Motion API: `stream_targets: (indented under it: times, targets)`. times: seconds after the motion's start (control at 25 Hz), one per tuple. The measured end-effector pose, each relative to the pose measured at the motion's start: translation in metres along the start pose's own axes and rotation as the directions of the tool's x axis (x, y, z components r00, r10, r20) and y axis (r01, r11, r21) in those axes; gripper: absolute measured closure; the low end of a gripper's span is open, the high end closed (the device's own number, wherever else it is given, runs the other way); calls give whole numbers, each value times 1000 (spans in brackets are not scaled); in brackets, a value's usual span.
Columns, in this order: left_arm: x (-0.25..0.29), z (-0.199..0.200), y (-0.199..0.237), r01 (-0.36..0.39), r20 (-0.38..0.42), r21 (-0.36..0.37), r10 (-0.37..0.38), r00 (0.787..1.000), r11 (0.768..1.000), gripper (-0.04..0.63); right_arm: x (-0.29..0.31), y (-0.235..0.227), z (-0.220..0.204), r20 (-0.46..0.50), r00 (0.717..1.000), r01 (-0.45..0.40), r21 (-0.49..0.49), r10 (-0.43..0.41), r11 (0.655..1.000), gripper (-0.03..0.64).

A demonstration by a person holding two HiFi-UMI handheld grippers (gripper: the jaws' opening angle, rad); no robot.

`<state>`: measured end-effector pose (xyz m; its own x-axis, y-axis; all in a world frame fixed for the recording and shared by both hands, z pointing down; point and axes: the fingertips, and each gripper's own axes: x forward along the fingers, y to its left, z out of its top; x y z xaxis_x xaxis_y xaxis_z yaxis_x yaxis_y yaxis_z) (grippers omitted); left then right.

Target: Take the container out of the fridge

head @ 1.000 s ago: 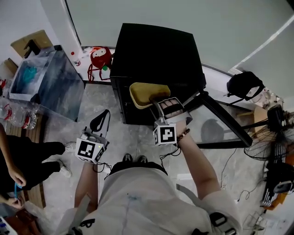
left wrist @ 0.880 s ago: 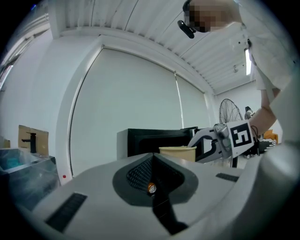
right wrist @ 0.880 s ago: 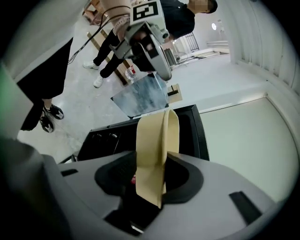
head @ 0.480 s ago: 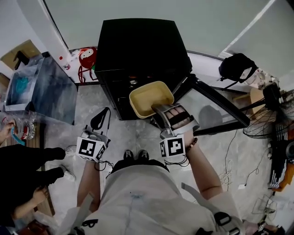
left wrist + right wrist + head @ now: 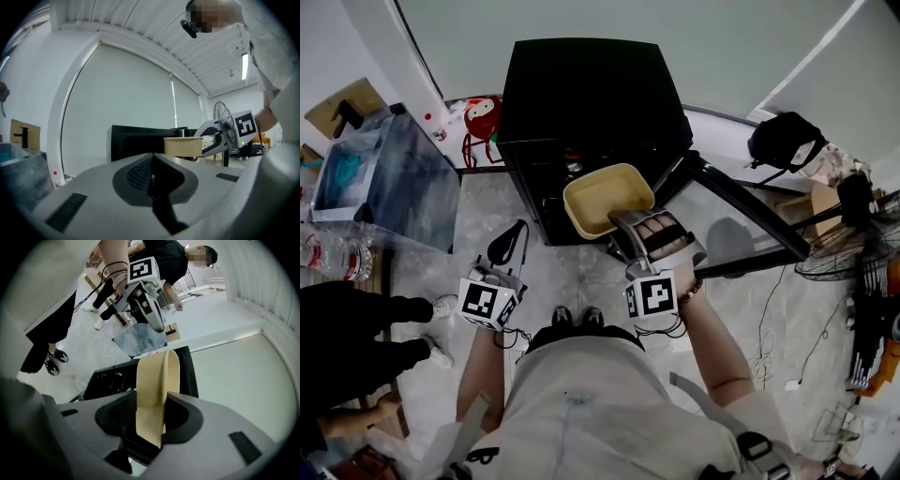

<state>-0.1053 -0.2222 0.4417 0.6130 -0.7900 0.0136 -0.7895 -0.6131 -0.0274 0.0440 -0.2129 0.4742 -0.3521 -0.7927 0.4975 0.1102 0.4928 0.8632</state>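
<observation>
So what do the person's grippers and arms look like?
Both the left gripper and right gripper are grey with black ribbed pads, each carrying a white cube of black square markers. The person wears a light T-shirt and a beaded bracelet.

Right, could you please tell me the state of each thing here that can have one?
fridge: open at the front.
fridge door: swung wide open.
container: outside the fridge, held in the air, looks empty.
right claw: shut on the container's wall.
left claw: shut, holding nothing.
</observation>
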Motion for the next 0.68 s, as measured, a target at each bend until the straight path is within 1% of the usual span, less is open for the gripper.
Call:
stream_targets:
  times: [0.24,0.4,0.68]
  targets:
    - [-2,2,4,-11,11,-4,11,1000,1000,589,4,-9,7,18,1000,6,-5,-6,1000,453]
    - [-5,2,6,-10,18,-19,10,1000,1000,589,7,-11,10,21,1000,2,-2,-2,1000,453]
    - [-7,3,6,-11,18,-1,11,1000,1000,589,8,-11,12,23,1000,0,-3,0,1000,454]
